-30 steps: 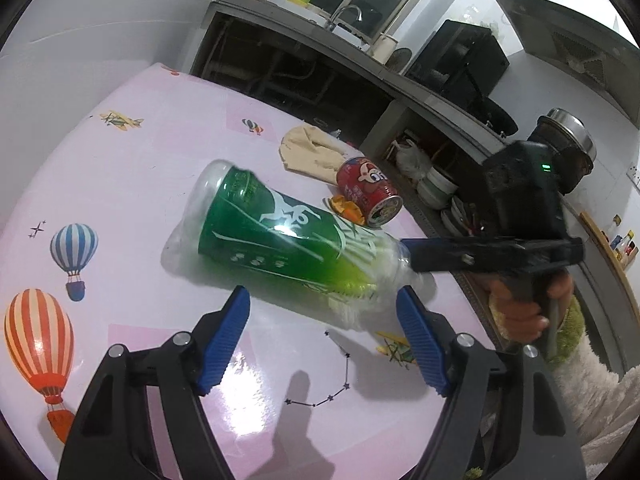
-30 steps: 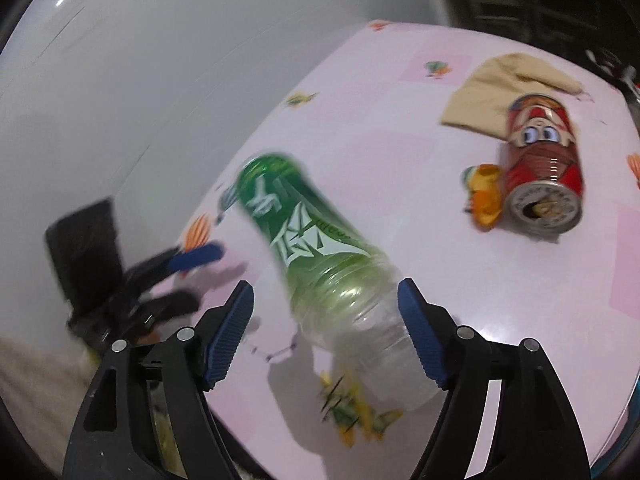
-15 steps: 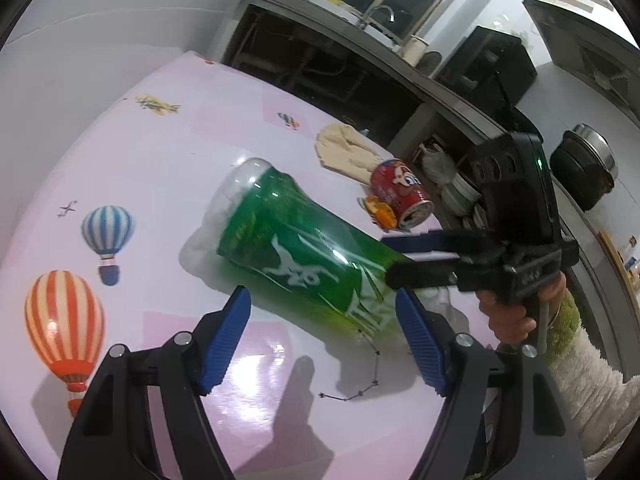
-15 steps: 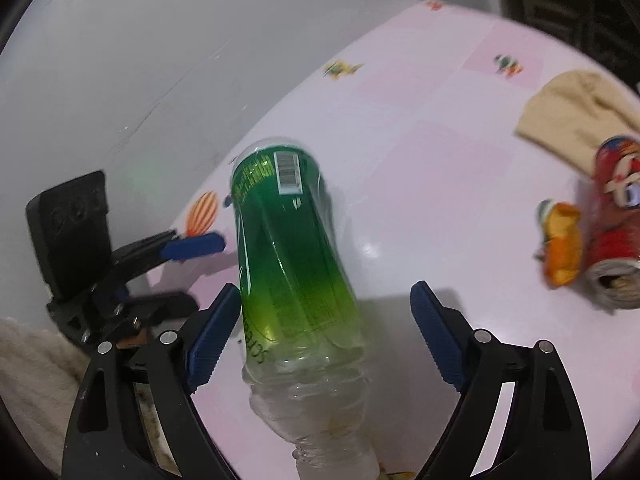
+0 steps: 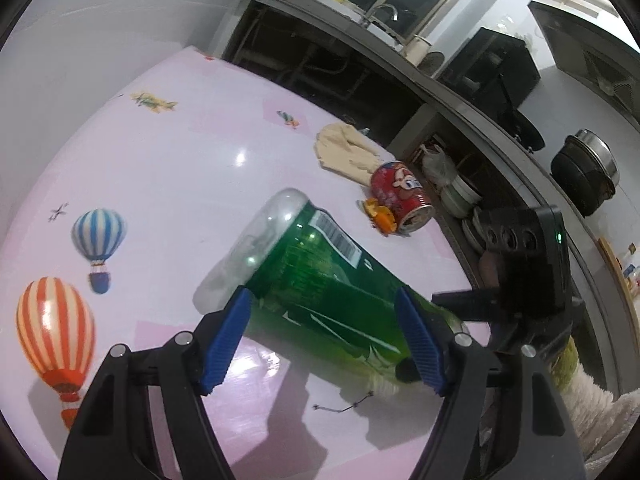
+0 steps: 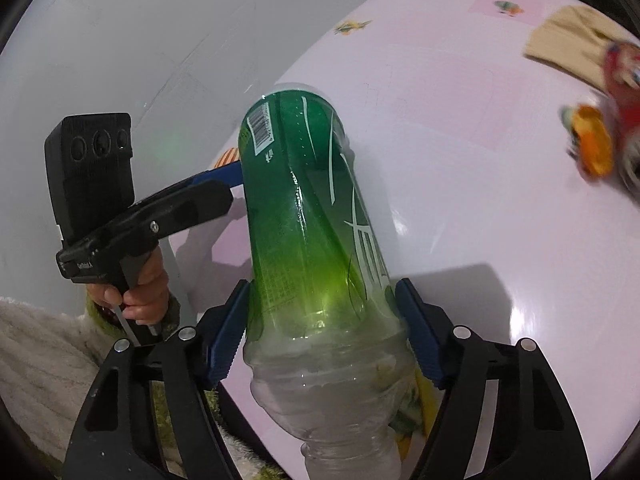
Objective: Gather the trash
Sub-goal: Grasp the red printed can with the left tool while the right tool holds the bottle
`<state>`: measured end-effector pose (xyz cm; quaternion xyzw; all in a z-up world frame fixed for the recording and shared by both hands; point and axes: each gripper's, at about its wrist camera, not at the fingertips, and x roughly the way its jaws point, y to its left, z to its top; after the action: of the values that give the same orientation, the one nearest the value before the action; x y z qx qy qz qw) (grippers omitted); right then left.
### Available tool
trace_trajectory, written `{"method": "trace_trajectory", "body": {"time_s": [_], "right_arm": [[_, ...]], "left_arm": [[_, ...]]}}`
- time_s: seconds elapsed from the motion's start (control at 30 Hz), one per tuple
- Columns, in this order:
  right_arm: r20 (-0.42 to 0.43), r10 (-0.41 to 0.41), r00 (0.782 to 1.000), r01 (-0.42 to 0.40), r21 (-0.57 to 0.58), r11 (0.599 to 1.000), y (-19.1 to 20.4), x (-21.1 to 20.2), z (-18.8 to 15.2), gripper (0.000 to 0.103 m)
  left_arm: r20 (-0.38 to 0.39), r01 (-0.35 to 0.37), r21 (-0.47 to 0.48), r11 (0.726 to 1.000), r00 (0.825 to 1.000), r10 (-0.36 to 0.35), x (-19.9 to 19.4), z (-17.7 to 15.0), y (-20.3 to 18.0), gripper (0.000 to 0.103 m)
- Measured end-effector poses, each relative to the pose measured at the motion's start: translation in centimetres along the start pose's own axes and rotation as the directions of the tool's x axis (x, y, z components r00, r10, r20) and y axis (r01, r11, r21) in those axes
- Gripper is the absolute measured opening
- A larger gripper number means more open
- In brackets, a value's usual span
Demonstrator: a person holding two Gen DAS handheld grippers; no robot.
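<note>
From the left wrist view, my left gripper has its 2 blue pads standing wide apart, 1 either side of the green plastic bottle near its clear base end. I see a gap at each pad, so I judge nothing is clamped there. A second ago the bottle lay flat on the pink table ahead of these pads; now its base end looks lifted and sits between them.

Further right, the red can lies on its side by an orange scrap, with a beige cloth behind. None of the 3 has shifted.

At the right, my right gripper has moved down over the bottle's shoulder, where the green label meets the clear neck. Half a second ago its pads stood clear on both sides; now its jaws are closing, and both pads look pressed to the plastic.

So the bottle has gone from loose on the table to held at its neck end. For the task, that means the first piece of trash is probably secured; the can and the scrap remain to collect.
</note>
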<state>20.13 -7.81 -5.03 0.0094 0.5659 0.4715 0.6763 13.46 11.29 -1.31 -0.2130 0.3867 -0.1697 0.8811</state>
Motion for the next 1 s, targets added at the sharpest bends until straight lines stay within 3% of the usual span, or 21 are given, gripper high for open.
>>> {"method": "trace_trajectory", "body": {"time_s": [0.17, 0.33, 0.47, 0.67, 0.77, 0.83, 1.0], "right_arm": [[0.111, -0.033, 0.993, 0.021, 0.105, 0.994, -1.0, -2.1, -3.6, 0.068], [0.239, -0.12, 0.964, 0.06, 0.245, 0.968, -2.5, -6.1, -9.2, 0.068], [0.336, -0.216, 0.917, 0.085, 0.364, 0.928, -4.1, -9.9, -12.1, 0.068], [0.397, -0.421, 0.816, 0.18, 0.516, 0.837, -5.3, -13.4, -15.0, 0.068], [0.375, -0.528, 0.762, 0.251, 0.581, 0.775, -6.1, -14.1, -16.0, 0.068], [0.359, -0.561, 0.745, 0.268, 0.609, 0.746, -6.9, -14.4, -16.5, 0.068], [0.351, -0.566, 0.746, 0.266, 0.622, 0.737, -7.7, -14.3, -17.1, 0.068]], "left_arm": [[0.001, 0.04, 0.043, 0.998, 0.999, -0.04, 0.8, 0.8, -1.9, 0.072], [-0.021, 0.063, 0.117, 0.991, 0.998, -0.061, 2.6, 2.4, -4.9, 0.072], [-0.035, 0.098, 0.181, 0.979, 0.995, -0.093, 4.5, 4.0, -8.1, 0.076], [-0.045, 0.092, 0.168, 0.982, 0.995, -0.086, 8.4, 6.9, -11.3, 0.085], [-0.065, 0.067, 0.146, 0.987, 0.996, -0.058, 10.9, 8.2, -12.3, 0.085], [-0.068, 0.03, 0.165, 0.986, 0.998, -0.019, 12.5, 8.5, -13.3, 0.085], [-0.04, -0.13, 0.241, 0.962, 0.989, 0.143, 16.2, 8.2, -15.3, 0.085]]}}
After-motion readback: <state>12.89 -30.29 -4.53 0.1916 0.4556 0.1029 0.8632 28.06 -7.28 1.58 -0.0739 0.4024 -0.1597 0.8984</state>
